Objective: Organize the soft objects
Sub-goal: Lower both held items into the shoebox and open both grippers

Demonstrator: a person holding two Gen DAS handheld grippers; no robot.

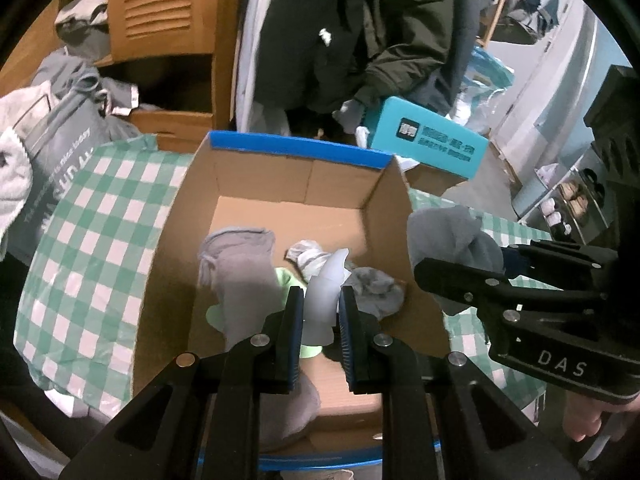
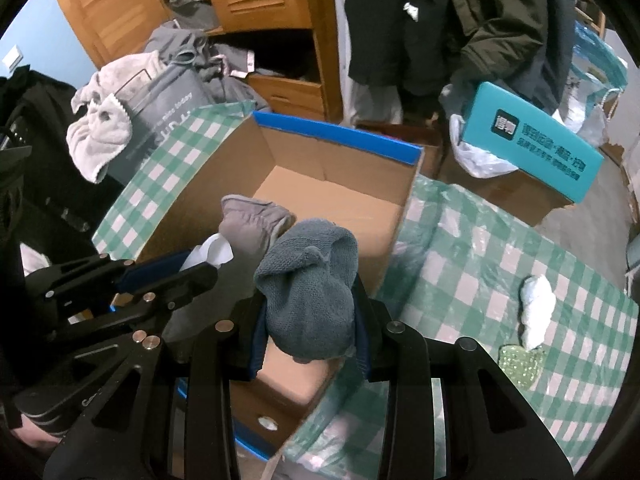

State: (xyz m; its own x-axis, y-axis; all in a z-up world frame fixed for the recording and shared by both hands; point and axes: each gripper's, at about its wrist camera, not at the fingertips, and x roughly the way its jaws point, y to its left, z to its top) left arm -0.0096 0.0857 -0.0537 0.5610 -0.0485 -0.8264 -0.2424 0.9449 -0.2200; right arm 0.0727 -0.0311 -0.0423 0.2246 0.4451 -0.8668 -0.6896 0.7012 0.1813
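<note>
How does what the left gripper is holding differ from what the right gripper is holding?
The left gripper pinches a thin white item, smooth and pale; the right gripper clamps a bulky blue-grey knit cloth. The white item hangs over the box interior; the knit cloth is at its right wall. Both are soft and held.

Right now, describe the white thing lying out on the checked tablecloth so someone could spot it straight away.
Find the open cardboard box with the blue rim on the green-and-white checked tablecloth. To its right, out on the bare cloth, lies a small crumpled white soft item, its lower end touching a pale green glittery piece. It is the only white thing outside the box.
</note>
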